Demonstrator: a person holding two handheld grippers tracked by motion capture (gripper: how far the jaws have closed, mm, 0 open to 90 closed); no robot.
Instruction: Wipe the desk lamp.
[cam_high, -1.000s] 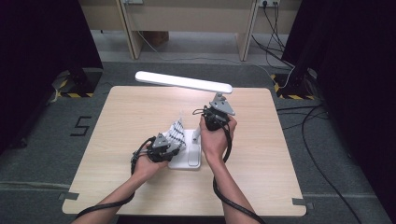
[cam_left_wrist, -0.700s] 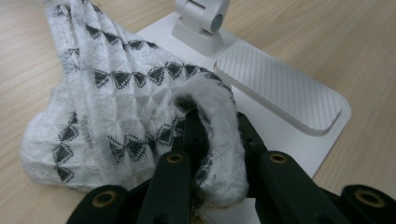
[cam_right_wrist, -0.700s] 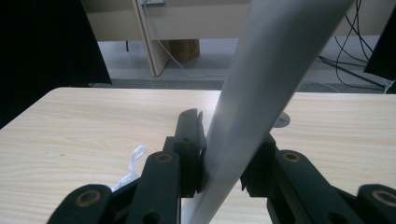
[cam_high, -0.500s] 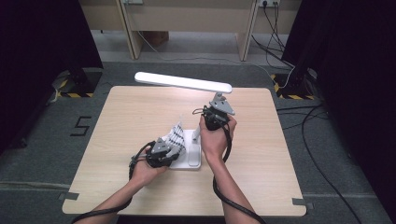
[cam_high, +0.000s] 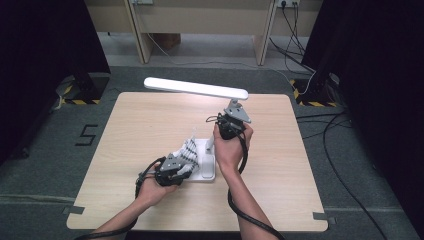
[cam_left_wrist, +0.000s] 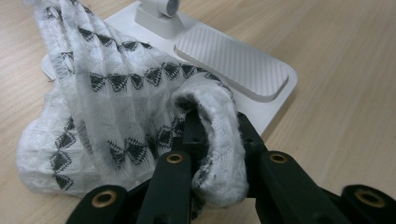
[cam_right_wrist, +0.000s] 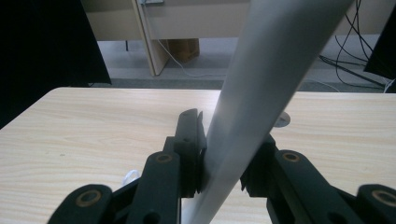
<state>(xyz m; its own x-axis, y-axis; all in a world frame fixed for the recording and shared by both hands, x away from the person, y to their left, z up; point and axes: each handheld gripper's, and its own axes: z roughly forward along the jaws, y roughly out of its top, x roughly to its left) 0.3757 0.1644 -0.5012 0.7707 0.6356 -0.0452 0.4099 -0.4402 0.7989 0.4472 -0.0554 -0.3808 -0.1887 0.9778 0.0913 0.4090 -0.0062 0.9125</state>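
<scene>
Hidden and cut-off parts

The cloth (cam_left_wrist: 116, 107) covers part of the lamp base (cam_left_wrist: 261, 116); the blurred lamp arm (cam_right_wrist: 261, 93) leaves the frame's top.

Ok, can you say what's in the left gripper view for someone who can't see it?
The left tongs pinch a fold of a white cloth with black triangle patterns. The cloth drapes over the white lamp base, which sits on a light wooden table.

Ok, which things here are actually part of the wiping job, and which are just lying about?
In the job:
- patterned cloth, pinched by left gripper
- lamp arm, clamped by right gripper
- lamp base

Lying about:
- floor cables
- number marking
</scene>
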